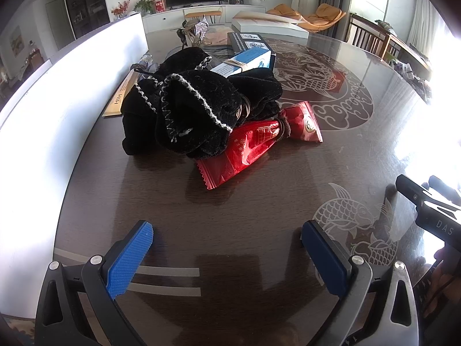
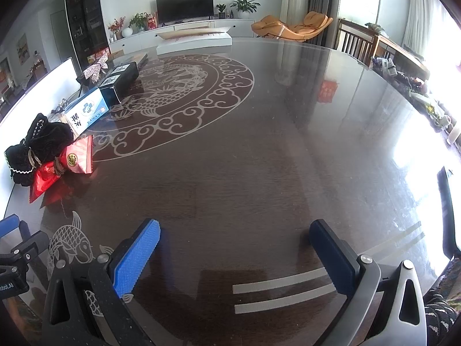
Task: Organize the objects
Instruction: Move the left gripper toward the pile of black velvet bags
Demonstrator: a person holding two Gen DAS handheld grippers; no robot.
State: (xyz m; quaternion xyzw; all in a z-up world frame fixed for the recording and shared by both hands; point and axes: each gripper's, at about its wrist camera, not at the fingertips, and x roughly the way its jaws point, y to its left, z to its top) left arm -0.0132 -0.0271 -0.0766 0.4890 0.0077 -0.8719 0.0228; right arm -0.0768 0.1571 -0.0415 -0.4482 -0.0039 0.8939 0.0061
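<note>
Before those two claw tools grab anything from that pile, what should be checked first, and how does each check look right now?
1. Left gripper open, nothing between its fingers: ok.
2. Right gripper open, nothing held: ok.
3. Bare dark wooden table between left gripper and pile: ok.
4. Red foil snack packets free to lift: not ok, the black velvet pouch lies on them.
5. Blue and white carton reachable: cannot tell.

Black velvet pouch (image 1: pixel 198 109), crumpled, silver-stitched edging, lying on dark table near white board. Two red foil packets: long one (image 1: pixel 242 152) partly under pouch, zigzag end toward camera; shorter one (image 1: pixel 305 122) (gold round emblem) beside it. Blue-white box (image 1: pixel 245 62) tilted against pouch's far side.
</note>
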